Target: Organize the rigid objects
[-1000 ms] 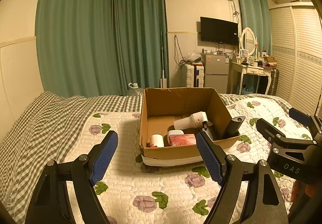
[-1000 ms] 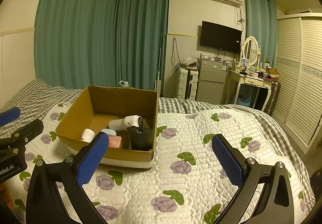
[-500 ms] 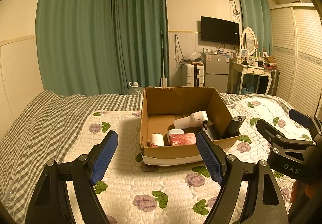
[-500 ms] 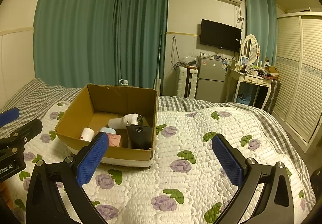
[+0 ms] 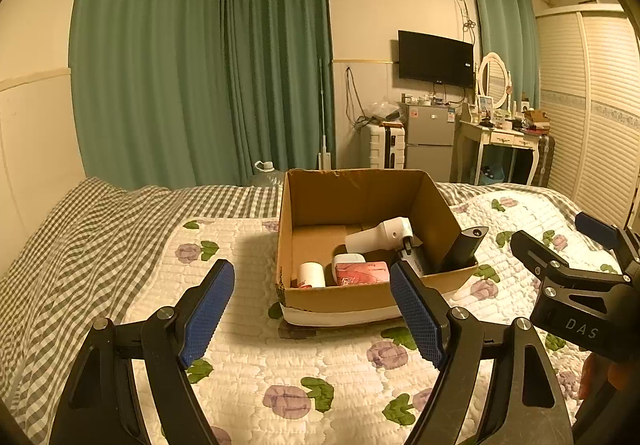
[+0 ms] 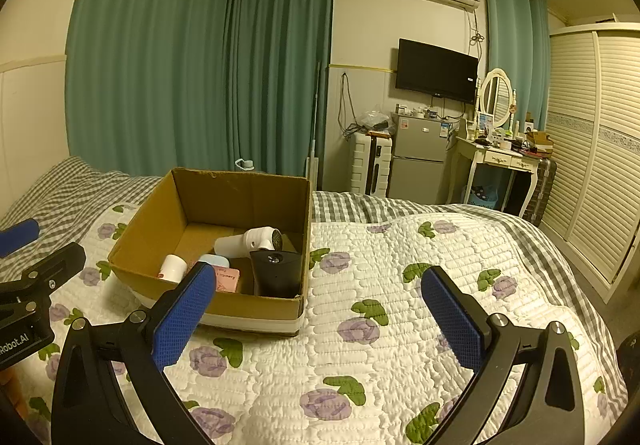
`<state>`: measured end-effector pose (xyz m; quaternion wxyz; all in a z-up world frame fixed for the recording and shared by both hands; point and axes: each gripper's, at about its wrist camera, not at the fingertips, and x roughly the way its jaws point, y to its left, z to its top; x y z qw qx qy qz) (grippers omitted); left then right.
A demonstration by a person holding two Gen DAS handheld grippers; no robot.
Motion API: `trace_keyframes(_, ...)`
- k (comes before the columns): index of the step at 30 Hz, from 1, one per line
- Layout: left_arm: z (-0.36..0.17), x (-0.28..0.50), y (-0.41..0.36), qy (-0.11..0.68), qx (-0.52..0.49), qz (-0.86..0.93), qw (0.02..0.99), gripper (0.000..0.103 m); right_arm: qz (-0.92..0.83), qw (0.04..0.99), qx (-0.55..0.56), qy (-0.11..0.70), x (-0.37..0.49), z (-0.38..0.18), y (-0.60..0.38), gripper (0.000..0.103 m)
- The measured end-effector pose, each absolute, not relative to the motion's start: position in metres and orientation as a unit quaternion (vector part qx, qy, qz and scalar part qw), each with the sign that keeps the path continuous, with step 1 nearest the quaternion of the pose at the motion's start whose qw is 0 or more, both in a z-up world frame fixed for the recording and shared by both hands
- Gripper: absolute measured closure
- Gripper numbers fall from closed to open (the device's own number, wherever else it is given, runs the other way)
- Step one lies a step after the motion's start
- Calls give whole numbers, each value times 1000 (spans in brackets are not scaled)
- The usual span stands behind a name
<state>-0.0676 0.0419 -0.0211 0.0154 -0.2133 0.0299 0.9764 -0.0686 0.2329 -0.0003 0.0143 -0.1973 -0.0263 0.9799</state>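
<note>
The left gripper (image 5: 310, 307) is hovering with its jaws spread wide apart and holding nothing, and the right gripper (image 6: 320, 311) is doing the same, its blue pads (image 6: 452, 321) gaping over the floral quilt (image 6: 400, 345). Just beyond both, an open cardboard box (image 5: 344, 295) is sitting on the bed, nearer the left gripper's view centre and to the left in the right gripper's view. Inside the box a white hair dryer (image 5: 380, 235) is lying against the far right side, a black device (image 5: 464, 247) is leaning in the near right corner, a pink box (image 5: 362, 272) is resting along the near wall with a pale blue-white case (image 5: 347, 259) just behind it, and a small white jar (image 5: 312, 274) is standing at the near left. Further out, a checked blanket (image 5: 80, 237) is covering the far left of the bed, and green curtains (image 5: 200, 65) are hanging behind
</note>
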Motion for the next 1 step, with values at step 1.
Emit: trace_keyframes(1, -21, -68, 41, 29, -214, 976, 15, 20, 980, 15, -198, -26, -69, -1, 232, 0)
